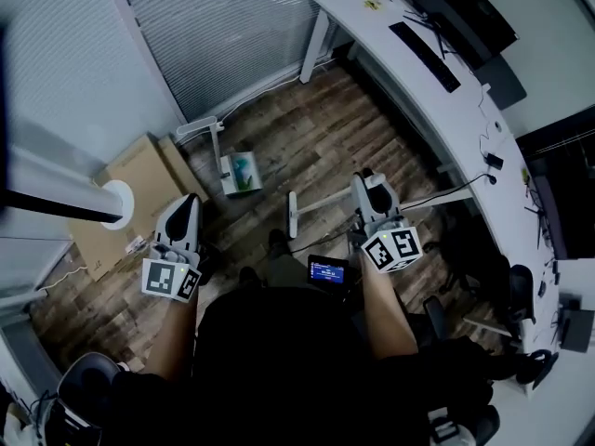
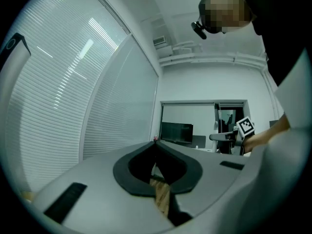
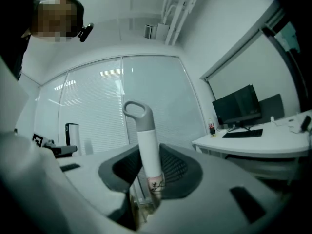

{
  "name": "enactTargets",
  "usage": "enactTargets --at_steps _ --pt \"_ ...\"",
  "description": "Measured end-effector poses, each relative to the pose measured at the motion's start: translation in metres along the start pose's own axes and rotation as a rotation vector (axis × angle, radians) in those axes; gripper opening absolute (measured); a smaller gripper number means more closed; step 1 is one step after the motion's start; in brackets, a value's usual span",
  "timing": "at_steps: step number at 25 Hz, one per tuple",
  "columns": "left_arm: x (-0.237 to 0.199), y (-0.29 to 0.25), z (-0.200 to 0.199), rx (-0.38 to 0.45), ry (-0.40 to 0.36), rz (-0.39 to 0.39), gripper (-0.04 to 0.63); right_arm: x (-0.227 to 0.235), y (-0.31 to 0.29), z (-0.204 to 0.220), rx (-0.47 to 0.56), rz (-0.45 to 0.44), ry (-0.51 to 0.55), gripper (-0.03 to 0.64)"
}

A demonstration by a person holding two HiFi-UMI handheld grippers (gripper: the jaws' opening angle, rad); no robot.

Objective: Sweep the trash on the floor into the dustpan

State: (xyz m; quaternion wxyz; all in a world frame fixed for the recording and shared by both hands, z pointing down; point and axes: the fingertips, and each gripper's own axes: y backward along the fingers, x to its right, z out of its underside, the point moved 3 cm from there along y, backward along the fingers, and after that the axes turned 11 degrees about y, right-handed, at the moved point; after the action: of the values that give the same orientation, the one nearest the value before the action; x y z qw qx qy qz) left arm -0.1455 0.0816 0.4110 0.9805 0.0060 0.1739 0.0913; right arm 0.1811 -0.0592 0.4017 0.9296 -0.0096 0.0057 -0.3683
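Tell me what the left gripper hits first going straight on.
Nothing close. The left gripper aims at the blinds near the desk's end; the way there looks free, though depth is unclear.

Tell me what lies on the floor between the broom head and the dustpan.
Only bare wooden floor; the head view shows nothing between the broom head and the dustpan.

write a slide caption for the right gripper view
The right gripper clamps an upright white handle with a grey loop top, blinds and desk behind.
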Motion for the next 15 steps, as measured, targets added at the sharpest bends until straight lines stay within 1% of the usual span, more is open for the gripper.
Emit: enactTargets --at_steps 1,3,8,11,13,15 --pt "-0.005 0.012 -0.001 0.005 0.005 0.001 -0.005 -0.005 0.005 0.0 -0.004 0.014 0.001 0.101" --pt "-0.013 0.034 -0.002 0.014 0.007 -0.004 -0.005 -0.019 0.011 0.001 -0.009 0.016 0.01 0.101" --pt "-0.015 0.072 0.004 0.036 0.021 -0.027 -0.005 -0.061 0.023 0.003 -0.041 -0.057 0.03 0.099" --pt "-0.007 0.082 0.007 0.032 0.009 -0.018 -0.005 -0.082 0.024 0.006 -0.046 -0.096 0.032 0.098" --pt "0.0 0.083 0.007 0.011 -0.01 -0.015 -0.005 -0.091 0.025 0.007 -0.043 -0.103 0.033 0.098" --pt "0.003 0.081 0.006 -0.003 -0.009 -0.019 -0.005 -0.097 0.025 0.009 -0.034 -0.108 0.029 0.098"
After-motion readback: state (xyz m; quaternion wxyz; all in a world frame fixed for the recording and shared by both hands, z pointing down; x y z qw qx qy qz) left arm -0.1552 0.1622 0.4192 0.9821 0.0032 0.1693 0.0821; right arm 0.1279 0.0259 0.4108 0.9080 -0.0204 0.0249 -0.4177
